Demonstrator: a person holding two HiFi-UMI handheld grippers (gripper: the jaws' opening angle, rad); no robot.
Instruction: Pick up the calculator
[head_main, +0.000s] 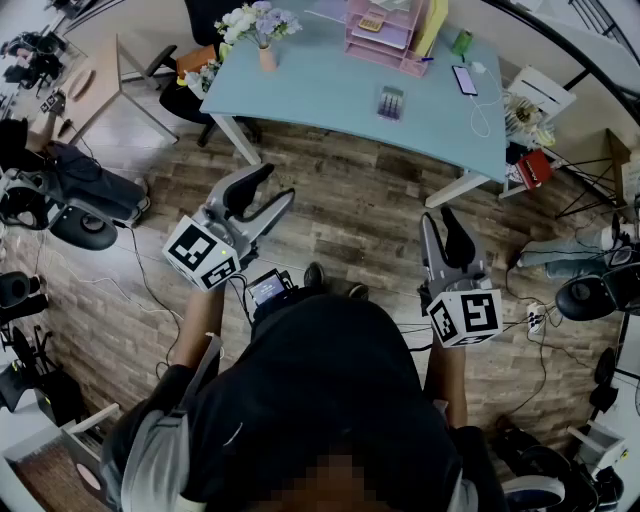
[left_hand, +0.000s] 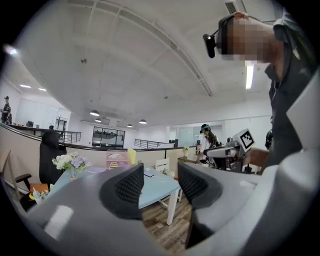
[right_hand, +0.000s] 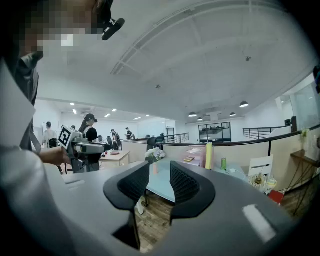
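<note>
Standing well back from the table, the person held both tools out over the wood floor, nothing grasped yet. Left gripper: jaws spread wide, empty btwn the pads. Right gripper: jaws parted too, narrower gap, also empty, only floor & table showing through it.

The calculator lay flat on the light-blue top, towards its near edge, right of centre, touching nothing. A phone w/ a white cable sat to its right, a pink organiser beyond it at the far edge, and a flower vase off to the far left.

So the reach hadn't begun, approx. zero progress. Risks, as judged:
- The target looked thin & flat, so jaws coming straight down could skid off or shove it along the smooth top. A pinch across its edges was prob. needed.
- The right gap looked tight for its width.
- A small yellowish thing in the organiser might get mistaken for the target.
- The cable could snag on an approach from the right.
</note>
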